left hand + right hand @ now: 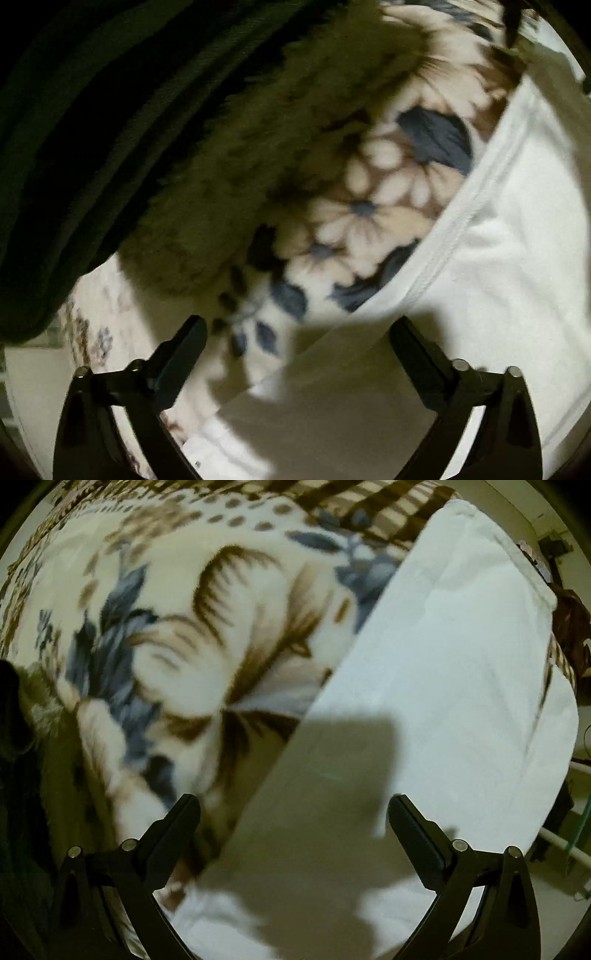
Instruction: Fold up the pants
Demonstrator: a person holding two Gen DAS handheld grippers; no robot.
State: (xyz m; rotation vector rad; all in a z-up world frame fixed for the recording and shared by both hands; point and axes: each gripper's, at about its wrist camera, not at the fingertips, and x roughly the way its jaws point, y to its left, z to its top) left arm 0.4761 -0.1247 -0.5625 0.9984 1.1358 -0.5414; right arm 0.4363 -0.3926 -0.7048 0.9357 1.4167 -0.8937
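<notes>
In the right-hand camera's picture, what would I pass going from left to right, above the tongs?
Dark cloth at the left edge → flowered blanket → white pants → some dim clutter at the right edge.

We see white pants (pixel 436 672) lying flat as a long strip on a fleece blanket (pixel 207 627) printed with blue and brown flowers, running toward the blanket's far right edge. Our right gripper (pixel 295 812) hovers over the near end, jaws spread wide with nothing between them. Its shadow darkens the cloth.
</notes>
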